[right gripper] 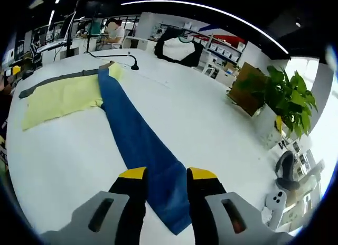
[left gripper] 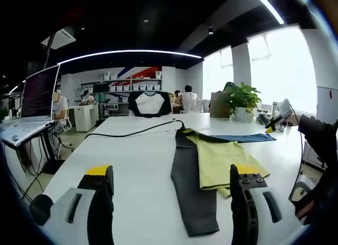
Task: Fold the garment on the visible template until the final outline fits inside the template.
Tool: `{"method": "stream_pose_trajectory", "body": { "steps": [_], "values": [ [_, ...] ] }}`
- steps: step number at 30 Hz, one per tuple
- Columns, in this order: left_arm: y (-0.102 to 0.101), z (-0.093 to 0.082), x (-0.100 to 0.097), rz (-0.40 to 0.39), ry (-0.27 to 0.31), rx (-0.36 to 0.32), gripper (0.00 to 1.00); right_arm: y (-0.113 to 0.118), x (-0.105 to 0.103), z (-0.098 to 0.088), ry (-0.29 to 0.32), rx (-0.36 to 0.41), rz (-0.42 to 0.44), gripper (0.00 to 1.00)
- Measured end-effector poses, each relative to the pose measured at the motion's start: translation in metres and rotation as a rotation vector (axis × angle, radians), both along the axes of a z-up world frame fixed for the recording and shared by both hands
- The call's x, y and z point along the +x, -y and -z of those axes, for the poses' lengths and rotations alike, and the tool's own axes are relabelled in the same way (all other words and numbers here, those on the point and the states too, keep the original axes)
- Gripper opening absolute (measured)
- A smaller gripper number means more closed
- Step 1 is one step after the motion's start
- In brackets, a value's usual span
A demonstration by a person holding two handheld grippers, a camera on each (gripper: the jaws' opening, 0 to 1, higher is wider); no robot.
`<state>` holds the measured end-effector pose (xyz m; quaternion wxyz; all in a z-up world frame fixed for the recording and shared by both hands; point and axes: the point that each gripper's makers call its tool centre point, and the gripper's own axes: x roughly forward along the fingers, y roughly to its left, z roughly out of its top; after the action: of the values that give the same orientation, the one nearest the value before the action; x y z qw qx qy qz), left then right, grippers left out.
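While the garment point(left gripper: 216, 160) lies spread flat on the white table point(left gripper: 132, 166), I judge the fold is only starting: the yellow body sits in the middle, a dark grey sleeve point(left gripper: 193, 197) runs toward my left side and a blue sleeve point(right gripper: 140, 144) stretches out long toward my right. My right hand-held gripper point(right gripper: 166, 192) sits low over the end of the blue sleeve, its jaws a little apart with the cloth showing between them; I cannot tell whether they touch it yet. My left hand-held gripper point(left gripper: 171, 187) hovers with jaws spread wide, the grey sleeve at about 1 o'clock from its centre. I cannot make out any template outline on the table. Next I would pinch the blue sleeve end and carry it over the yellow body, keeping the cloth flat. A black cable point(left gripper: 137, 131) crosses the table near the collar, at 12 o'clock, and could snag. A potted plant point(right gripper: 288, 97) and a white controller point(right gripper: 274, 201) stand off toward 3 o'clock in the right gripper view, well apart.
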<state>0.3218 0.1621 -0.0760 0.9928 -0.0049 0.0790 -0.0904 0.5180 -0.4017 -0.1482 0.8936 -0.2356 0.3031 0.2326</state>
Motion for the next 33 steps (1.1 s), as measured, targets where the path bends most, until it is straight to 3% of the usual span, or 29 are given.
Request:
{"method": "stream_pose_trajectory", "body": {
  "steps": [4,9,18,20,22,23,25,27,30,33],
  "values": [
    [0.001,0.001,-0.001,0.003,0.000,0.003,0.96,0.011,-0.009,0.016,-0.076,0.025,-0.006,0.27],
    [-0.003,0.001,-0.001,-0.011,0.001,0.002,0.96,0.031,-0.013,0.029,-0.104,0.077,0.052,0.25],
    [0.000,0.002,-0.001,-0.006,-0.008,0.009,0.96,0.032,-0.022,0.038,-0.137,0.141,0.082,0.24],
    [0.000,0.002,0.000,-0.008,-0.007,0.009,0.96,0.028,-0.019,0.040,-0.133,0.173,0.085,0.20],
    [-0.001,0.002,-0.001,-0.009,-0.007,0.011,0.96,0.023,-0.021,0.041,-0.136,0.278,0.113,0.16],
    [-0.001,0.001,-0.001,-0.010,-0.008,0.012,0.96,0.027,-0.018,0.040,-0.088,0.258,0.104,0.14],
    [-0.002,0.001,-0.001,-0.011,-0.005,0.013,0.96,0.026,-0.018,0.043,-0.069,0.246,0.094,0.08],
    [-0.003,0.001,-0.001,-0.015,-0.005,0.012,0.96,0.023,-0.015,0.043,-0.011,0.186,0.047,0.00],
    [-0.005,0.004,-0.001,-0.019,-0.012,0.009,0.96,0.021,-0.016,0.044,-0.014,0.173,0.064,0.00],
    [-0.005,0.004,0.000,-0.017,-0.011,0.007,0.96,0.022,-0.016,0.043,0.023,0.163,0.057,0.00]
  ]
}}
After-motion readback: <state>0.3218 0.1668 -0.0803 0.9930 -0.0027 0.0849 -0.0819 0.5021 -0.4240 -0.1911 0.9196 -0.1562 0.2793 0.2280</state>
